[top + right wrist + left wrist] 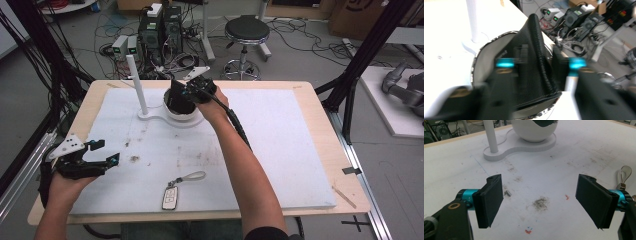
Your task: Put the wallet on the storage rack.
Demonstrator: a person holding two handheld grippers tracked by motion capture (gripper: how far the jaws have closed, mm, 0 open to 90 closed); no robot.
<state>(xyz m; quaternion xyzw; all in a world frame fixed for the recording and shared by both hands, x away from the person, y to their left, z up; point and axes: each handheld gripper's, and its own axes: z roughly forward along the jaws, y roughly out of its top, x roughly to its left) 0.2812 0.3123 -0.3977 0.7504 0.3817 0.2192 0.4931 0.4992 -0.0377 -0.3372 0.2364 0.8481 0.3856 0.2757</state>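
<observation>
Pouch (179, 100) of black leather, found in the high view upright in the white bowl (182, 118) at the right gripper (184, 93), left gripper (106, 151) in its own view spread wide and empty, and in the right gripper view straddled at its stitched ridge by part-open jaws, contact blurred; judged soft, light, best pinched there.

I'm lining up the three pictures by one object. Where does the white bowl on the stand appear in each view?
High view: white bowl at upper centre, under the right gripper.
Left gripper view: top centre, cut by the edge.
Right gripper view: centre left, holding a black pouch.
Shared landmark: white post.
</observation>
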